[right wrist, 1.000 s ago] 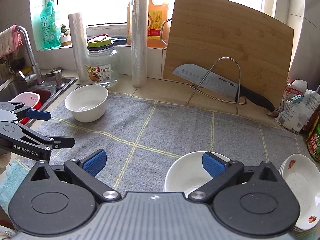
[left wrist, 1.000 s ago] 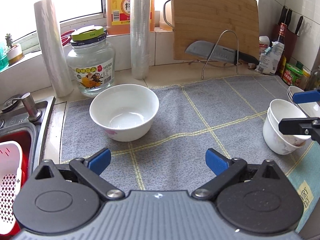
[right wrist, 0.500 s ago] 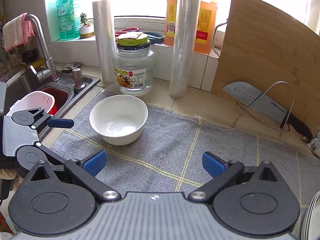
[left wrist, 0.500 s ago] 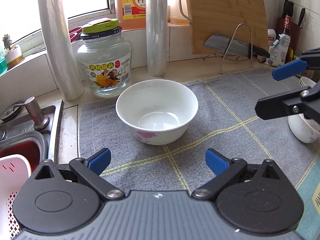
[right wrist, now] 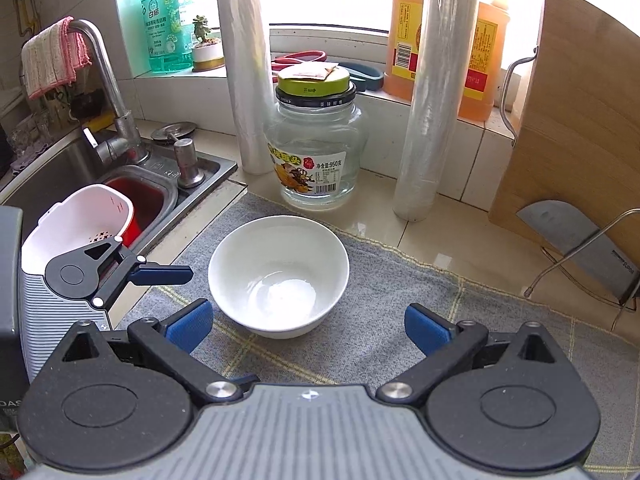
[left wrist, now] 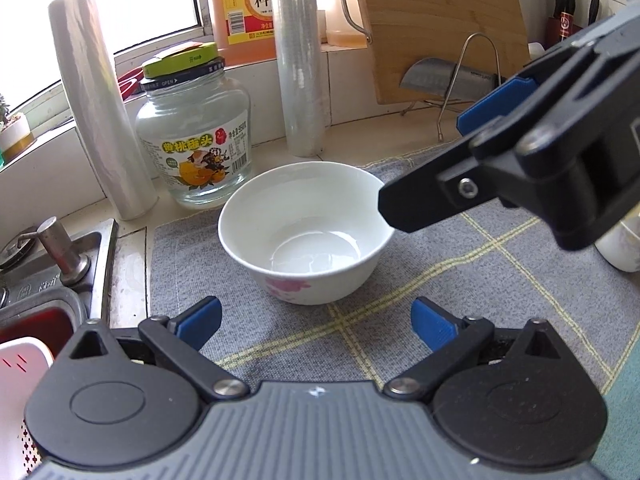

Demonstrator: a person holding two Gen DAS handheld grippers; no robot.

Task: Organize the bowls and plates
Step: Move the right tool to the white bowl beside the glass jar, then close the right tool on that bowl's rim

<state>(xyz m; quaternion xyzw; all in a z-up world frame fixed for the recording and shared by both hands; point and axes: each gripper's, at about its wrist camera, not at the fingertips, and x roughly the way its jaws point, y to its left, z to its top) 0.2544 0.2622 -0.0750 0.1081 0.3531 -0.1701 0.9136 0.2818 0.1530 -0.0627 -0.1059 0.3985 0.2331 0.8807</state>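
White bowl [right wrist: 278, 276] now sits close before our right tool [right wrist: 308, 330], newly arrived, both tools spread; grasping comes next.

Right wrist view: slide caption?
Open right claw faces a white bowl on the grey mat, glass jar behind, left claw alongside.

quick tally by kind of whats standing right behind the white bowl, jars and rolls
glass jar: 1
plastic wrap rolls: 2
total: 3, all upright behind the white bowl
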